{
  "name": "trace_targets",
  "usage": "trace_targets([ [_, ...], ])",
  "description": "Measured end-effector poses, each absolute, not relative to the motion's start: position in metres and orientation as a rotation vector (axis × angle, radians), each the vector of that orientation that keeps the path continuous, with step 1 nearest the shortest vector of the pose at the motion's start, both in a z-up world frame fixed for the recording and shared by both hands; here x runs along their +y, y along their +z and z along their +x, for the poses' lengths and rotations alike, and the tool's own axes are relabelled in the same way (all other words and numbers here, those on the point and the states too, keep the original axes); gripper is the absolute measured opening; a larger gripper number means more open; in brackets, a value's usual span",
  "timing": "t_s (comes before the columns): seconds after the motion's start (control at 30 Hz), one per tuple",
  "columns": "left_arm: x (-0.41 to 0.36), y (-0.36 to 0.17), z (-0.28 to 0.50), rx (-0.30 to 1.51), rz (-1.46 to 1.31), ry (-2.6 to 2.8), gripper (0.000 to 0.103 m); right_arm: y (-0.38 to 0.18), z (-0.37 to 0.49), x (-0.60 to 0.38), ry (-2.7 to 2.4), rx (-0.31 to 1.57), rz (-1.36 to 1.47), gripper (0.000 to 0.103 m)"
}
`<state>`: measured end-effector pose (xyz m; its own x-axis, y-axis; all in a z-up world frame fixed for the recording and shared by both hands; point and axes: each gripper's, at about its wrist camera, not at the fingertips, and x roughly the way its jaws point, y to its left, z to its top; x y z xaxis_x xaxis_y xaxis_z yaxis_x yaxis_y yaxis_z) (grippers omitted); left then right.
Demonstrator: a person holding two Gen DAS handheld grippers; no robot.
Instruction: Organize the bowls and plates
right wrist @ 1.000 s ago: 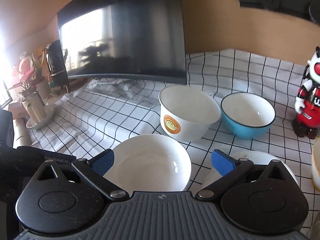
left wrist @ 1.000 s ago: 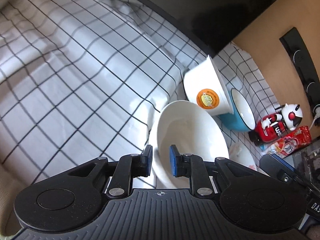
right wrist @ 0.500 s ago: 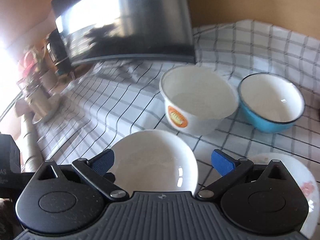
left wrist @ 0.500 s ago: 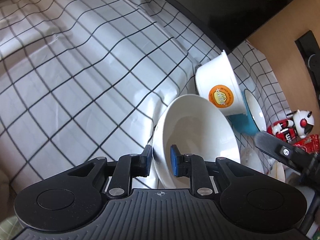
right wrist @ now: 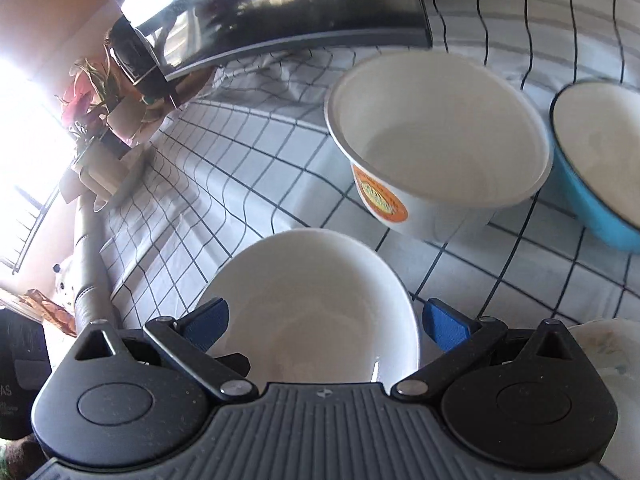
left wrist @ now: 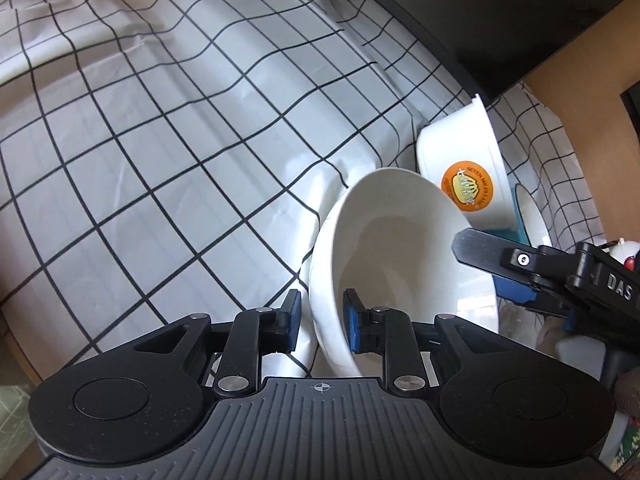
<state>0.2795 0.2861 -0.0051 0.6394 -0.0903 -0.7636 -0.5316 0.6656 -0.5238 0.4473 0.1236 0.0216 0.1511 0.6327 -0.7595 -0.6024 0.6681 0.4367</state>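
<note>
Left wrist view: my left claw [left wrist: 320,322] straddles the near rim of the plain white bowl [left wrist: 400,256] – its jaws are opening, one blue pad inside the wall, the other clear of it outside. That bowl sits on the checked cloth [left wrist: 160,140], just before the white bowl with the orange sticker [left wrist: 460,168] and the blue bowl [right wrist: 592,160]. My right claw [right wrist: 324,326] hangs spread wide over the plain bowl – gripping nothing.
</note>
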Motion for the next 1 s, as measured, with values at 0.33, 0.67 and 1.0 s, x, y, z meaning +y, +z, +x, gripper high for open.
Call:
trace_targets([
  [0.33,0.287,-0.009,0.286,0.876,-0.827,0.316,0.026,0.001,0.462,0.12,0.87,1.172,0.055,0.103],
  [0.67,0.288,-0.009,0.287,0.871,-0.82,0.309,0.025,0.0,0.462,0.13,0.851,1.198,-0.042,0.103],
  [1.0,0.286,-0.009,0.283,0.862,-0.822,0.314,0.026,-0.004,0.464,0.143,0.829,1.273,-0.18,0.103],
])
